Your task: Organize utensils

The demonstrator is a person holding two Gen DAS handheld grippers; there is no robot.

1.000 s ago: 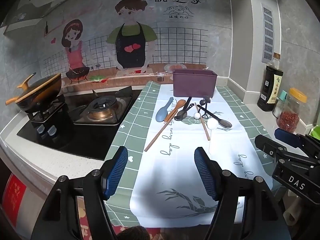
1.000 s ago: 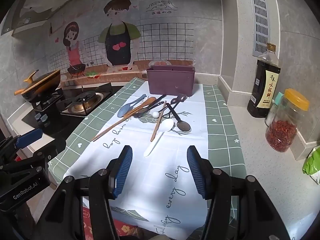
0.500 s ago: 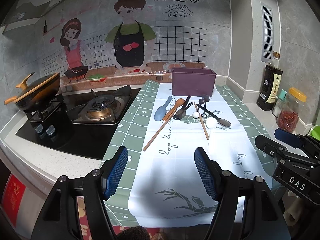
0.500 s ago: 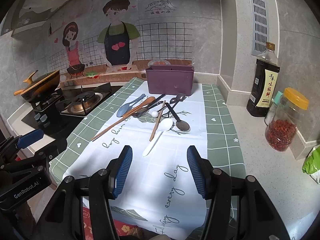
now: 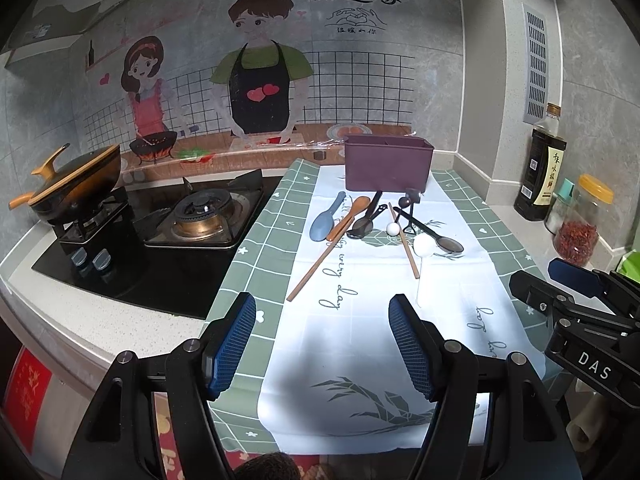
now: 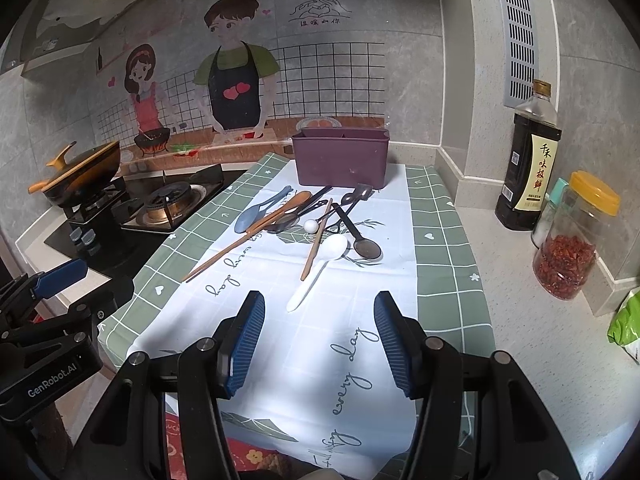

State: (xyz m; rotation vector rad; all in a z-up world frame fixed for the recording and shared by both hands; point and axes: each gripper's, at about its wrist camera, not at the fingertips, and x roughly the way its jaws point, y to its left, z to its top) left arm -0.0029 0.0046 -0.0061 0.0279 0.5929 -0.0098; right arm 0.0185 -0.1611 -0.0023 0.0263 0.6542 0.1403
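Drifted slightly nearer the cloth (image 6: 436, 248) since a second ago, otherwise little change. Left gripper (image 5: 322, 346) and right gripper (image 6: 318, 344) both spread apart, holding nothing. Utensils (image 6: 316, 220) heaped loose on cloth just before purple bin (image 6: 340, 156). Bin seemingly unfilled; sorting not yet begun, everything left.

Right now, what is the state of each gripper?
Left gripper: open, holding nothing.
Right gripper: open, holding nothing.

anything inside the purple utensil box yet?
Purple utensil box: only the rim and a divider show, with no handles sticking up. Its walls hide the interior, so low-lying contents can't be ruled out.
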